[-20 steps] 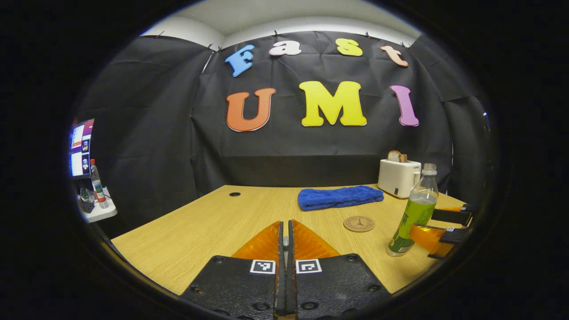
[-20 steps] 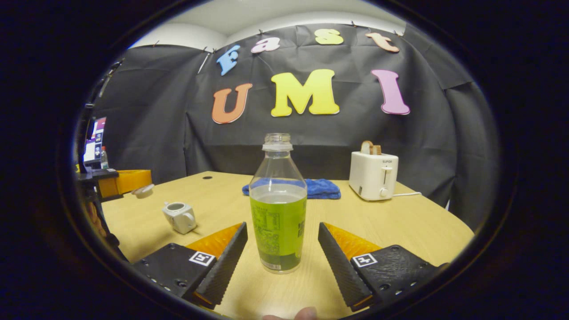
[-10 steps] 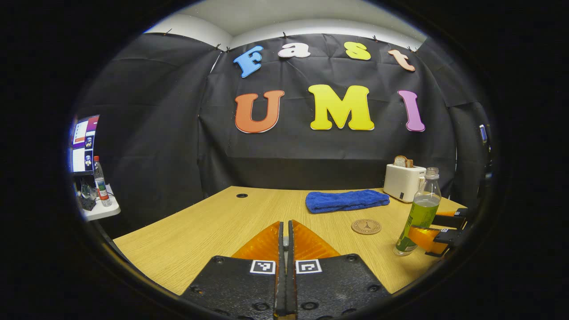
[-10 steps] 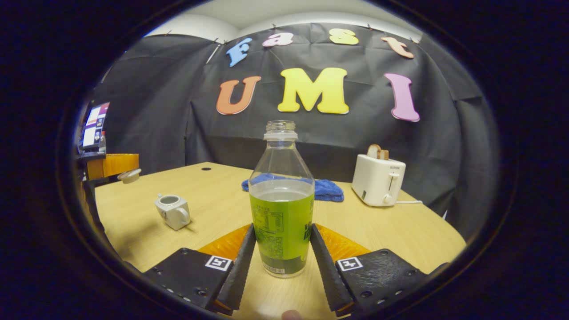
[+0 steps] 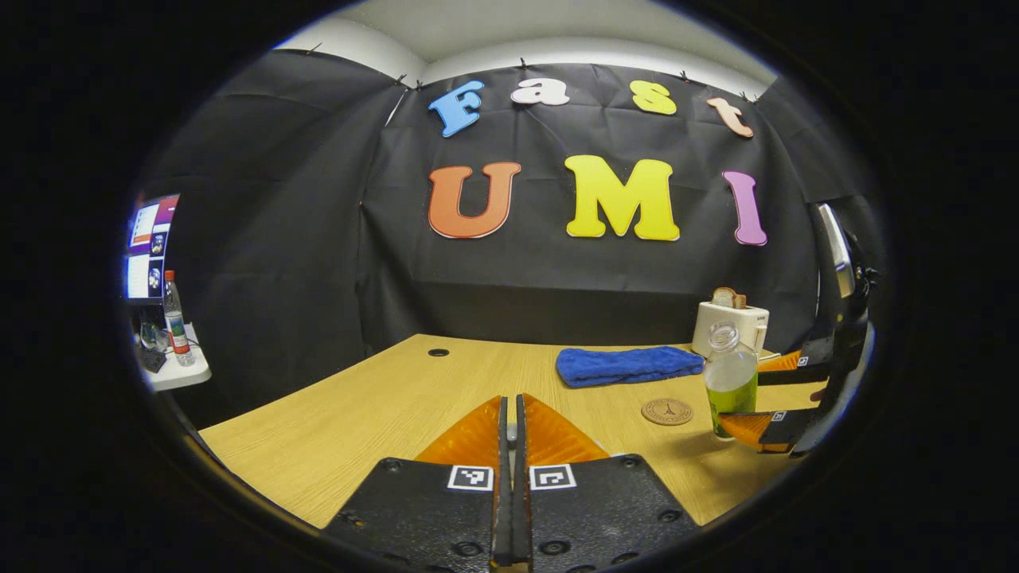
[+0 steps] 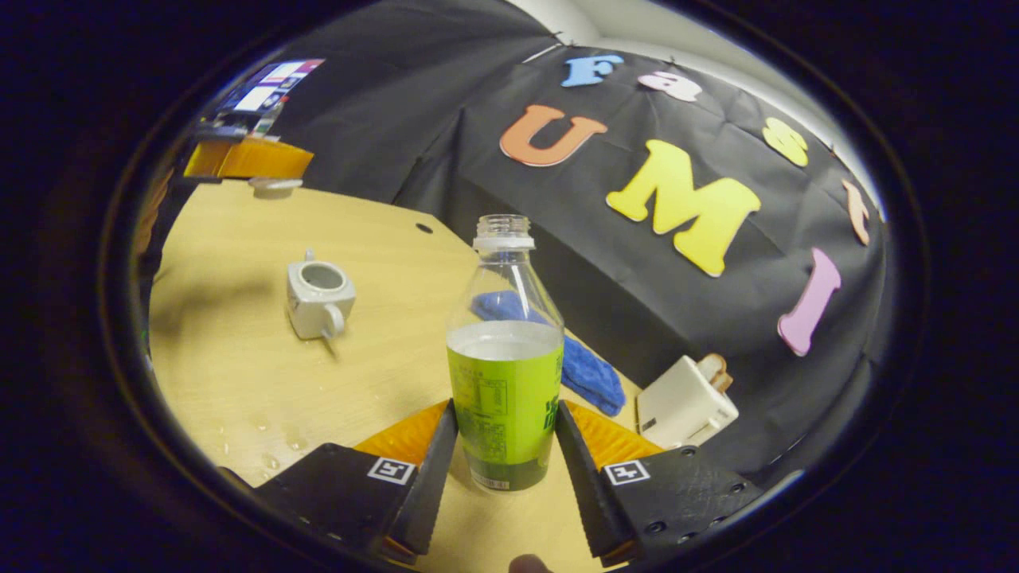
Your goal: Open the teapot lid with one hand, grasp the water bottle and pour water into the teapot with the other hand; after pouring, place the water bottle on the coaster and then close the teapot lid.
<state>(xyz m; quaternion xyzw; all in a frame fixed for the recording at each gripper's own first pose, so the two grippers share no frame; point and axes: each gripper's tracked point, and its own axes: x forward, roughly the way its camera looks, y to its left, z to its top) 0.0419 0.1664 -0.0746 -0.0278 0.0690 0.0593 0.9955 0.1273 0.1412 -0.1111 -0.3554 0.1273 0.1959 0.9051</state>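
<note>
Right gripper (image 6: 503,446) clamped on the water bottle (image 6: 504,382), both fingers pressing its green label; bottle capless, tilted with the view.
My left gripper (image 5: 510,430) is pressed together, pinching the teapot lid (image 6: 273,184) up off the table (image 6: 231,358). Teapot (image 6: 320,290) sits open, well left of the bottle. Coaster (image 5: 667,411) lies just beside the bottle, in front of the blue towel (image 5: 627,365); toaster (image 6: 685,404) behind.

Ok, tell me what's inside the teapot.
The teapot stands lidless, its mouth open; the inside looks dim and pale. Whether any water is in it cannot be told: its walls hide the bottom.
</note>
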